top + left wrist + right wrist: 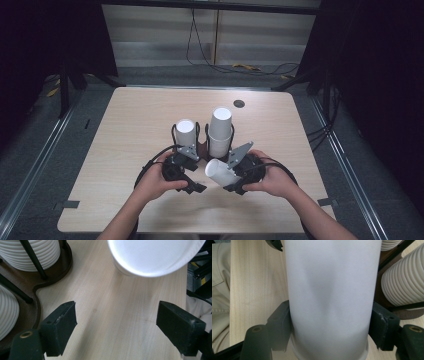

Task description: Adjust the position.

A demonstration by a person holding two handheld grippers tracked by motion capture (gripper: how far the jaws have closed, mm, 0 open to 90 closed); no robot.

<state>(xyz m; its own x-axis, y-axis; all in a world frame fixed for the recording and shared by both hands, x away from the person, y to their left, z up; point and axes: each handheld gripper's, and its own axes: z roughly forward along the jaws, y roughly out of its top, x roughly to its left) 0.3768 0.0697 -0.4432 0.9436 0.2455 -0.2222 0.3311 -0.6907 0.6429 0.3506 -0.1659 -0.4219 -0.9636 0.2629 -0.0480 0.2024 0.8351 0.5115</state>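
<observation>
My right gripper point(231, 174) is shut on a smooth white paper cup point(216, 170), which it holds on its side just above the table, base toward the left hand. In the right gripper view both black pads press the cup's wall point(329, 290). The left gripper point(196, 176) stands open a short way from the cup's base. In the left gripper view its jaws point(117, 315) are spread wide over bare wood, and the cup's round base point(152, 257) hangs beyond them at the top.
A dark wire-frame cup holder point(202, 146) stands just behind the hands with two stacks of ribbed white cups, a shorter left stack point(185, 131) and a taller right stack point(220, 131). The wooden table point(125, 130) has a small dark hole point(239, 103) at the back.
</observation>
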